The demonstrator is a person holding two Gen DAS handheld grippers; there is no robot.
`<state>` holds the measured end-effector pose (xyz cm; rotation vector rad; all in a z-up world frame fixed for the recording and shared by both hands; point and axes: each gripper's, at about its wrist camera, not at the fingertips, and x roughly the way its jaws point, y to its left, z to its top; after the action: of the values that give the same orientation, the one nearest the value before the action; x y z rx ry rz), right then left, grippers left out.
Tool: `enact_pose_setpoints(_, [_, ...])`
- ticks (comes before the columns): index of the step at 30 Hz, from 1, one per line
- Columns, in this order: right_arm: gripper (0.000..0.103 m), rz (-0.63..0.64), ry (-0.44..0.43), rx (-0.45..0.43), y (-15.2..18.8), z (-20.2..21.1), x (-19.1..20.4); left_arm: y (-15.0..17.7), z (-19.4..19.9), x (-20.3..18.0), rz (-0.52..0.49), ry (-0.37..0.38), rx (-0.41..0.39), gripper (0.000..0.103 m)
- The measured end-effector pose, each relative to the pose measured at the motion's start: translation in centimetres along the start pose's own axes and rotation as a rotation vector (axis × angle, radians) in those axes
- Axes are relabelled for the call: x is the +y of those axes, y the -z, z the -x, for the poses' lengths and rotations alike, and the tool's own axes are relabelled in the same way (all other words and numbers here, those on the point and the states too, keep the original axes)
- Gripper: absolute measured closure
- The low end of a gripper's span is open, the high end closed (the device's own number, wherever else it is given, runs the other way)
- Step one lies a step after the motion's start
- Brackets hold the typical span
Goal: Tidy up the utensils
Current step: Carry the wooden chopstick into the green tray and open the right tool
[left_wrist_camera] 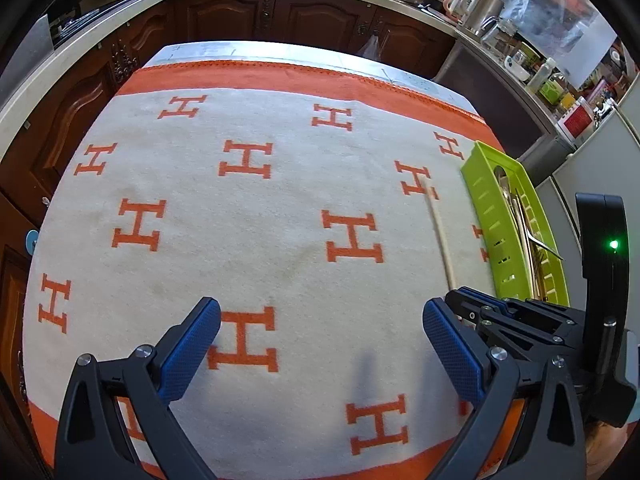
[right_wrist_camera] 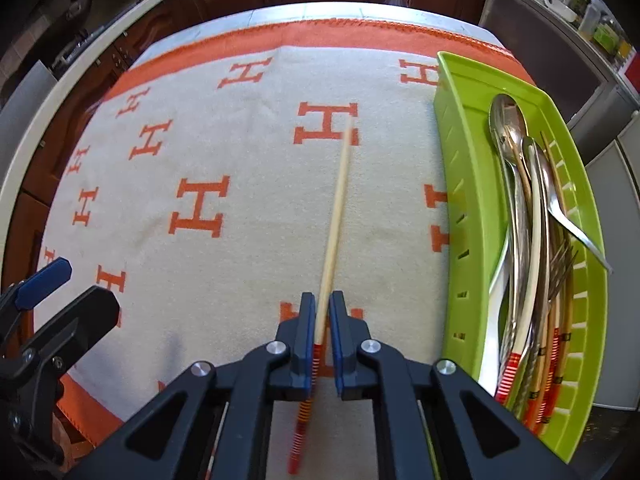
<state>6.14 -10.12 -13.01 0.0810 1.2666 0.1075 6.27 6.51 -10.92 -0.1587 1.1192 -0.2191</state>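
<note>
Right gripper clamps a chopstick at frame centre, above bare cloth; green tray (utensils inside) hugs the table's right edge. Left gripper gapes wide, lower frame.

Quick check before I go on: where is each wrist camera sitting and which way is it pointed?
Left wrist: sits behind the open left gripper, looking across the H-patterned cloth toward the kitchen cabinets; the right gripper shows at lower right.
Right wrist: sits behind the right gripper, shut on a chopstick, facing the same cabinets; the left gripper's fingers show at left.
Shared: cloth, chopstick, green tray of utensils.
</note>
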Motion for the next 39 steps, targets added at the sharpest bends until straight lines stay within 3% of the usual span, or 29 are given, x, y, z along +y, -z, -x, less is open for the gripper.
enact_pose_setpoints(10, [0.098, -0.106, -0.205, -0.056, 2.9, 1.9, -2.2, 0.8, 1.1, -2.6, -0.054, -0.001, 0.001, 0.003])
enact_pose_setpoints(18, [0.098, -0.164, -0.275, -0.142, 4.5, 6.0, -6.1, 1.7, 0.4, -5.7, -0.124, 0.029, 0.066, 0.001])
enact_pose_setpoints(22, [0.098, -0.196, -0.269, -0.177, 5.0, 7.8, -8.5, 1.9, 0.9, -7.8, -0.179, 0.001, 0.053, 0.001])
enact_pose_setpoints(28, [0.098, -0.217, -0.226, -0.22, 4.7, 9.4, -11.5, 1.5, 0.8, -10.6, -0.243, 0.081, 0.105, 0.001])
enact_pose_setpoints(31, [0.098, -0.21, -0.19, -0.234, 4.2, 9.9, -12.3, 1.0, 1.0, -12.1, -0.265, 0.067, 0.101, 0.001])
enact_pose_setpoints(37, [0.097, -0.193, -0.125, -0.226, 2.8, 10.0, -13.5, -1.4, 2.3, -14.2, -0.275, 0.039, 0.03, 0.001])
enact_pose_setpoints(39, [0.097, -0.195, -0.112, -0.214, 2.4, 9.7, -13.7, -2.2, 2.9, -14.6, -0.271, -0.002, -0.007, 0.001])
